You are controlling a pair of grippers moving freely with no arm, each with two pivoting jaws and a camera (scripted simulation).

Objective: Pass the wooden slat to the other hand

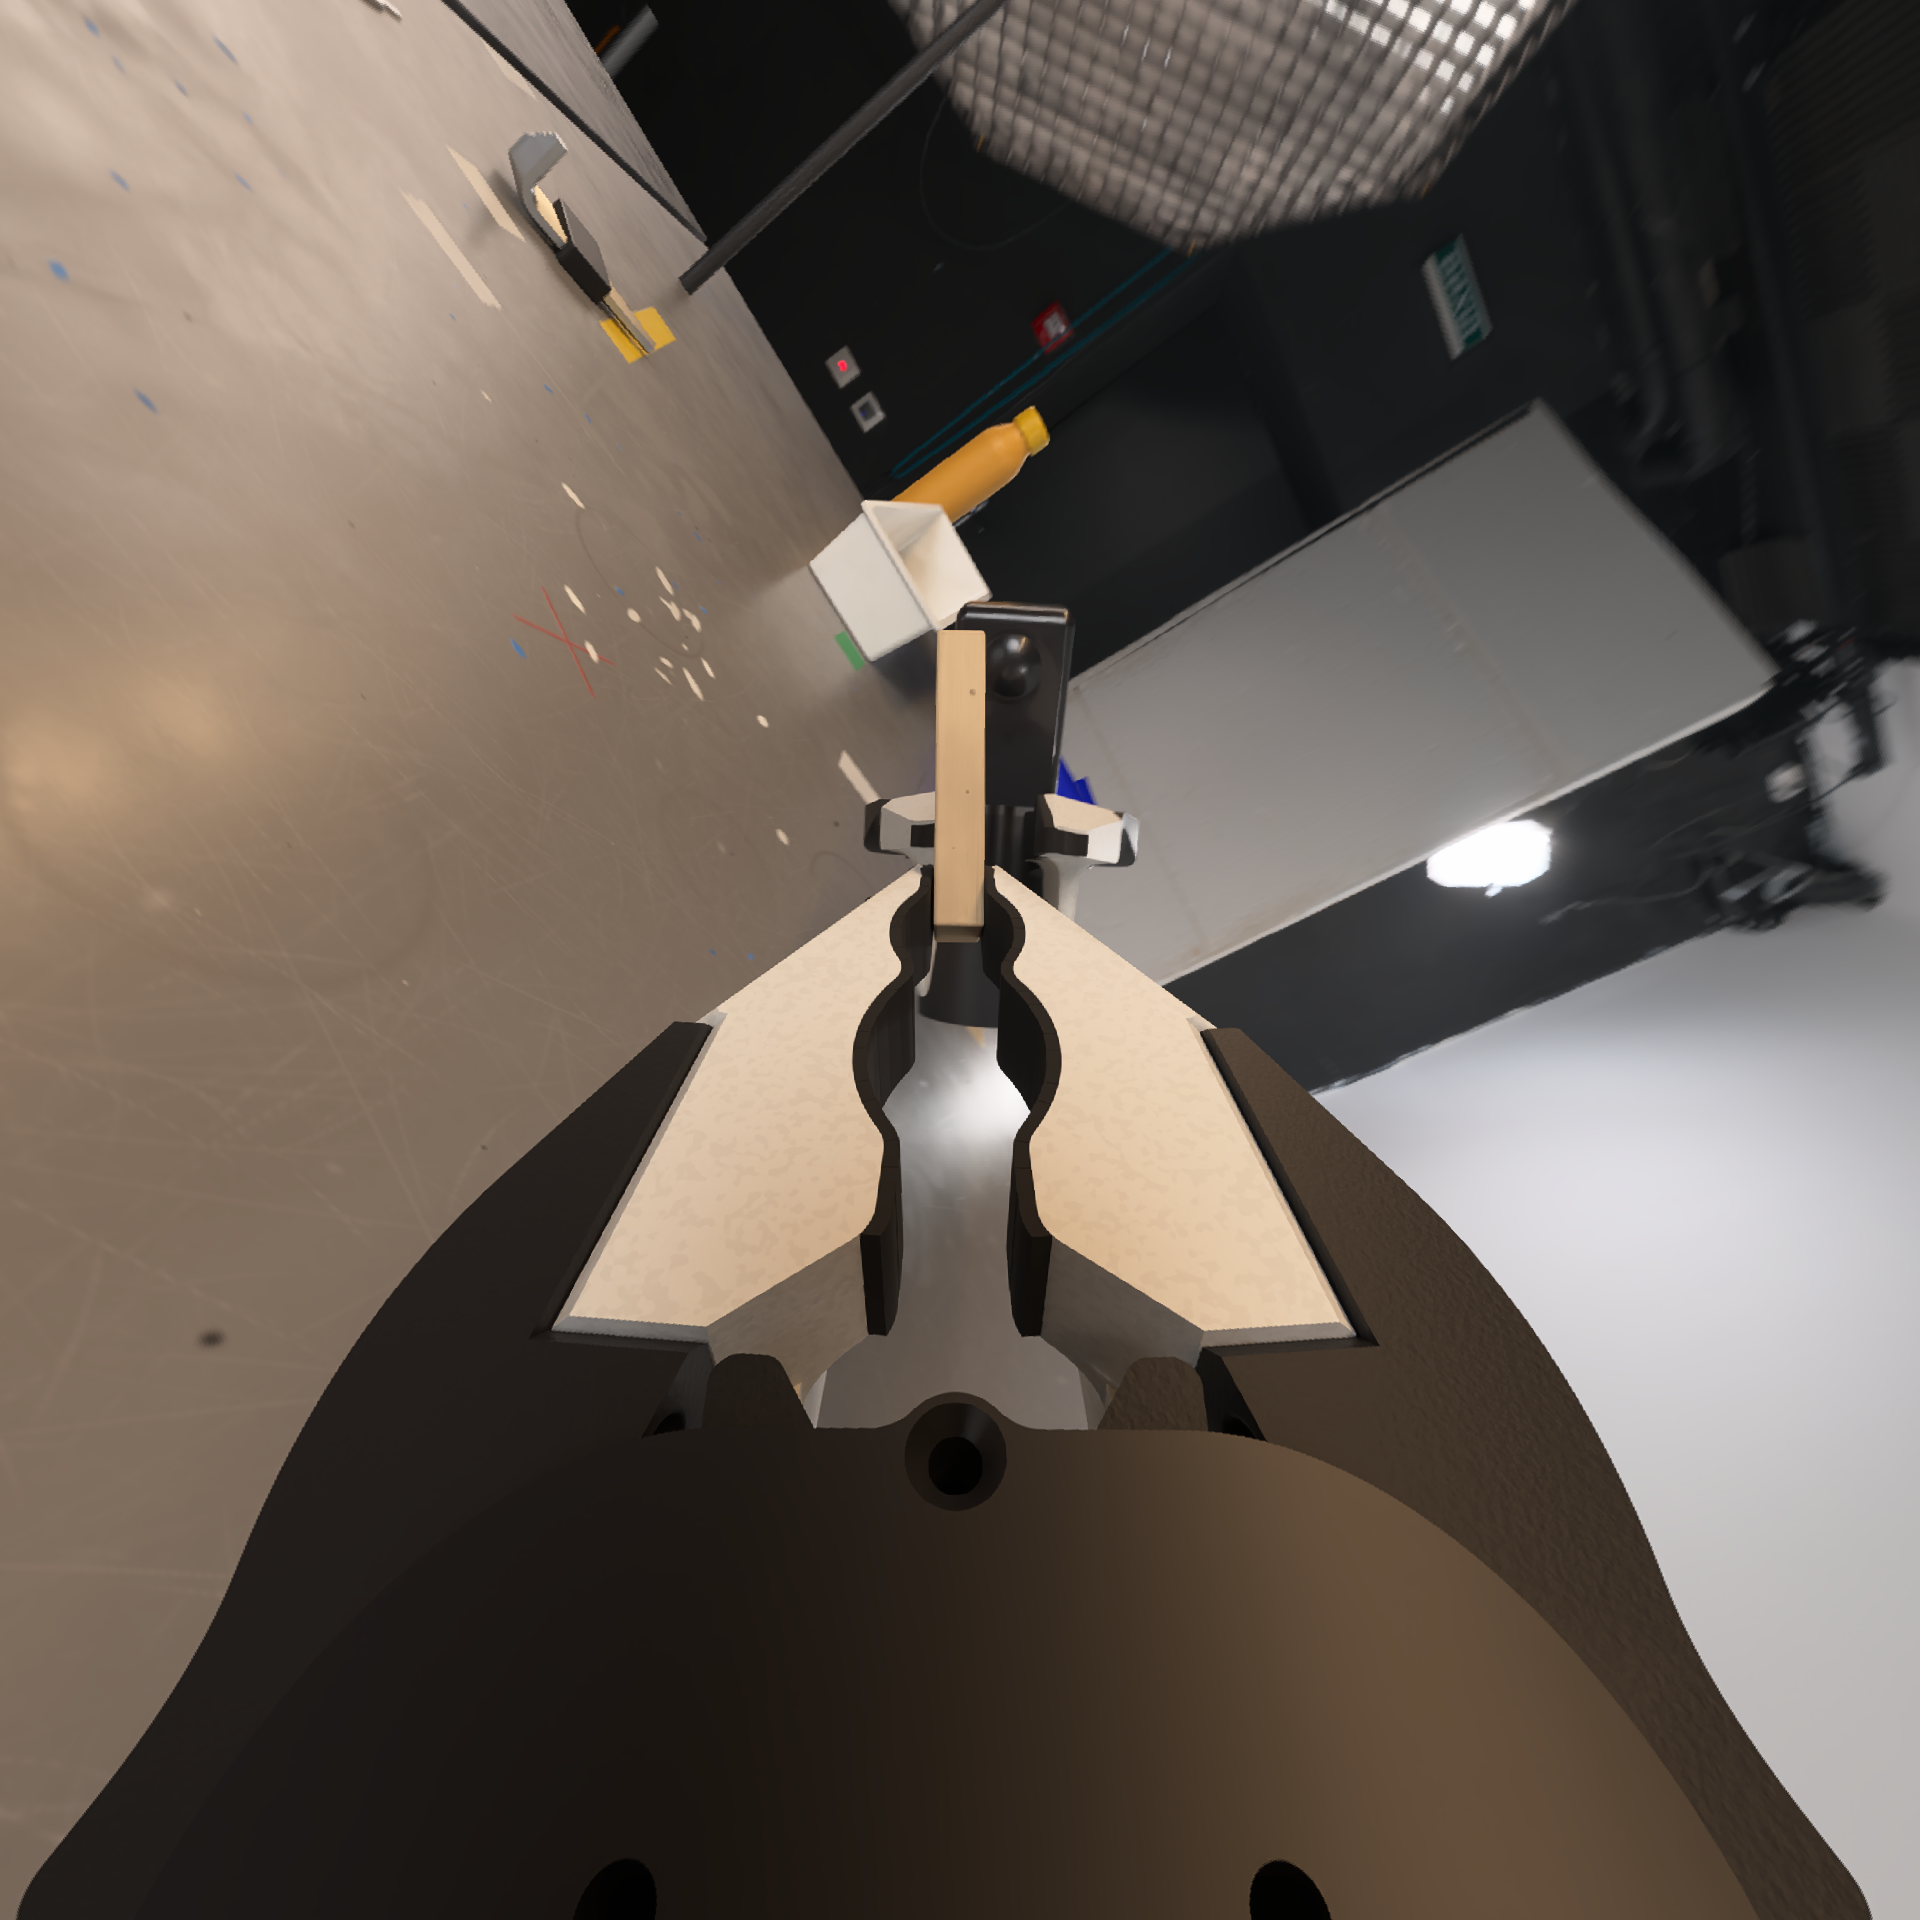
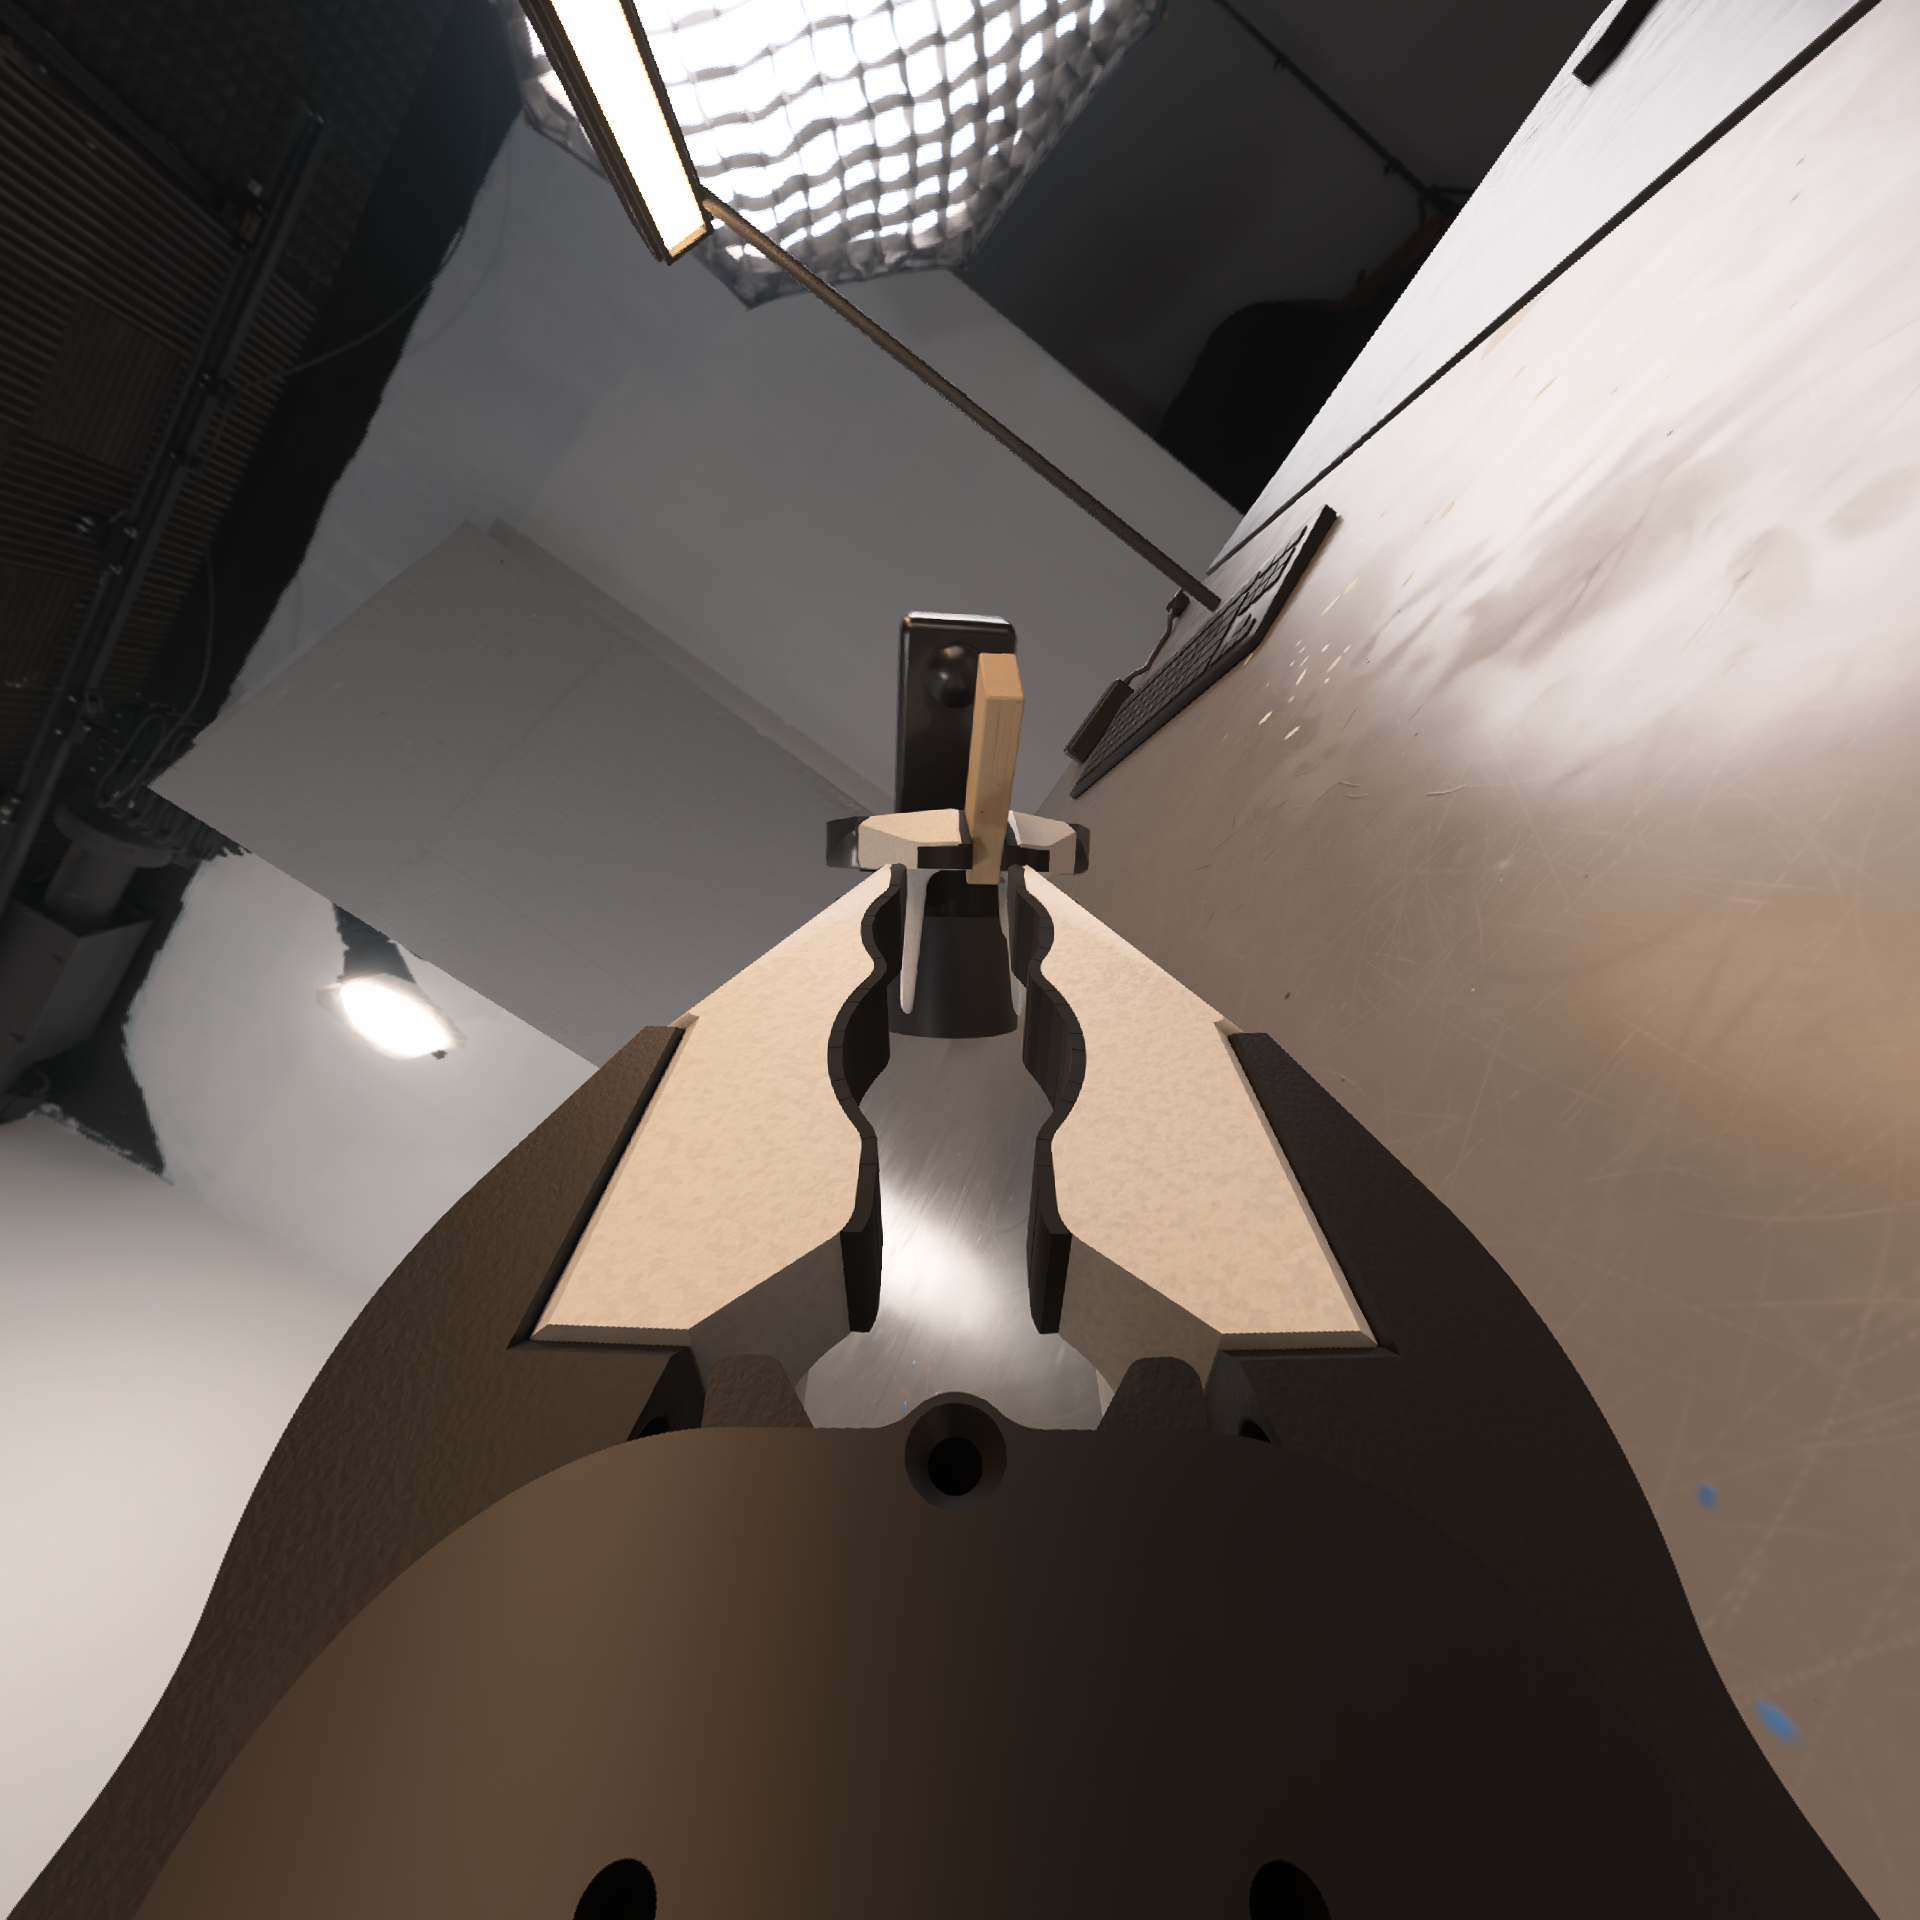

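Two claws are facing each other tip to tip above the surface (image 1: 312, 831), with one slat (image 1: 960, 790) between them. In the left wrist view, the left claw (image 1: 958, 894) is clenching the slat's near end between its fingertips; the slat is running straight away toward the right claw (image 1: 1000, 836), whose fingers are sitting on either side of it farther along. In the right wrist view, the slat (image 2: 992, 769) is sticking up out of the left claw (image 2: 956, 840) opposite, while the right claw (image 2: 954, 883) is showing a gap between its tips, wider than the slat; cannot tell whether its pads are touching the wood, so it is reading as released. The slat is off the surface, held in the air. Other items on the surface: one white box (image 1: 899, 577), one orange bottle (image 1: 977, 462) just behind it, one grey bracket (image 1: 556, 208) well apart, and one keyboard (image 2: 1195, 665) near the far edge. Two softbox lights are hanging overhead, one per view.
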